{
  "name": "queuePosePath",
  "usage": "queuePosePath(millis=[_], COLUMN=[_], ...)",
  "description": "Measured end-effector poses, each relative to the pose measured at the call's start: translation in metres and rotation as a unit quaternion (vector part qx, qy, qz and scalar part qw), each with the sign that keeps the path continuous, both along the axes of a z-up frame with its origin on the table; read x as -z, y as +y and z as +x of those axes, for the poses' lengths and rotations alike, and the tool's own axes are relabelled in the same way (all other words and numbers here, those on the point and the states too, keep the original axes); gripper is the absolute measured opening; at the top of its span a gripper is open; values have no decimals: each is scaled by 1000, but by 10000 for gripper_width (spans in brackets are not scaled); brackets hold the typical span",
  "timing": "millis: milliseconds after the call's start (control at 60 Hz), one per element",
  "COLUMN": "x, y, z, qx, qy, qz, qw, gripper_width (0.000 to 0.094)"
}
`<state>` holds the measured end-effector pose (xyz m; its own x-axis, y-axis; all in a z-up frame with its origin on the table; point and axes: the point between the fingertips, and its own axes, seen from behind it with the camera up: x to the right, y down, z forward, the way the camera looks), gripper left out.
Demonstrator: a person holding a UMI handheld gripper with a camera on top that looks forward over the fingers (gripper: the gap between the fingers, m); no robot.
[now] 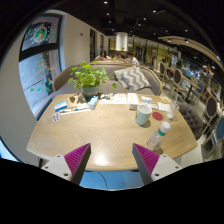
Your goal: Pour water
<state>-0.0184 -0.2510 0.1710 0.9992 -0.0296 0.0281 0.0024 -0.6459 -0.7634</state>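
Hovering off the near edge of the wooden counter (100, 130), the claw (111, 160) was spread wide and held nothing, its pads (76, 157) well short of every item, likely because the approach had not begun. The bottle (163, 130), pale with a light cap, stood upright near the counter's right edge beyond the right finger, with a cup (143, 115) and a red-topped container (156, 119) just behind it, while a plant (90, 78) sat at the far side.
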Motion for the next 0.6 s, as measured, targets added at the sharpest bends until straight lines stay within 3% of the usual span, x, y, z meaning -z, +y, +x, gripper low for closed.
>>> queuePosePath(millis=[283, 600], x=[63, 123], y=[-17, 60], z=[126, 209], qx=[13, 11], qy=[-15, 21], qz=[13, 55], qw=[1000, 998], gripper_width=[861, 856])
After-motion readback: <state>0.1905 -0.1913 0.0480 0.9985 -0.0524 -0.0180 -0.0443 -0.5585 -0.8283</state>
